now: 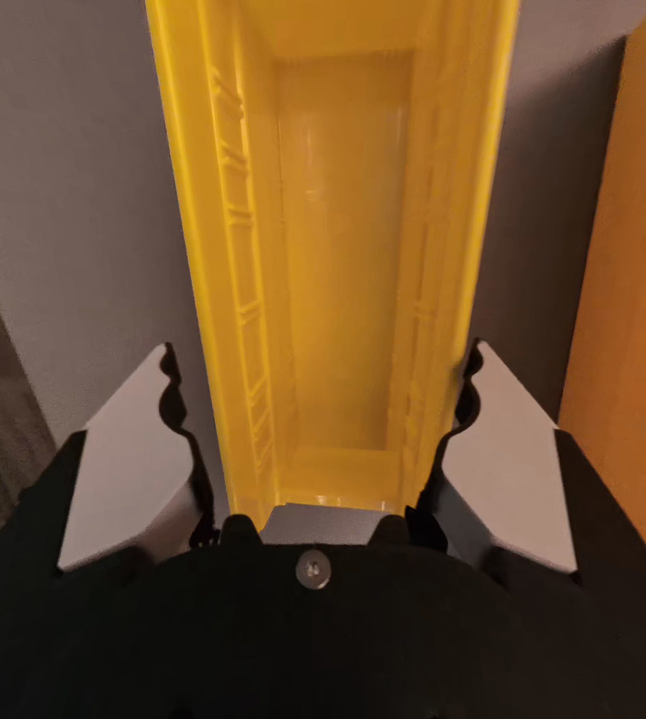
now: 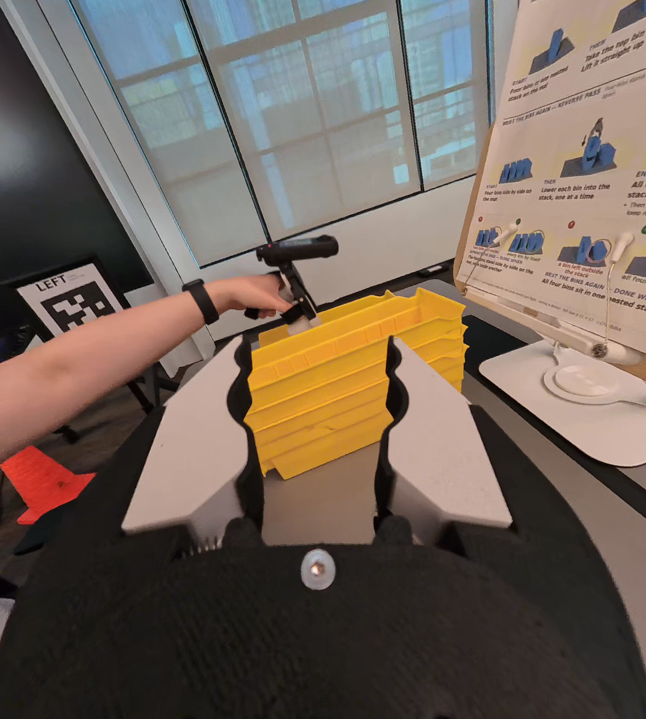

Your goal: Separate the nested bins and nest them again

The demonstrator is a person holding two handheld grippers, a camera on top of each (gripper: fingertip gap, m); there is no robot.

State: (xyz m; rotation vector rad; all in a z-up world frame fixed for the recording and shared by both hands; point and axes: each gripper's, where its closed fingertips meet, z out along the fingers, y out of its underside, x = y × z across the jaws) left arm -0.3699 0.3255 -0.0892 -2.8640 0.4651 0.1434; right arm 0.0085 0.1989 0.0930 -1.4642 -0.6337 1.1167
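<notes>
Directly between spread left tool (image 1: 321, 373) fingers, yellow bins (image 1: 337, 253)

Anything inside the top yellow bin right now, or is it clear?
The top bin looks empty: the left wrist view shows its bare yellow floor end to end. Three more bins sit nested beneath it; their insides are covered, so I cannot see what they hold.

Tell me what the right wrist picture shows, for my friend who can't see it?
A stack of nested yellow bins stands on a grey table, seen between the open right tool. A hand holds the left tool at the stack's far rim.
</notes>
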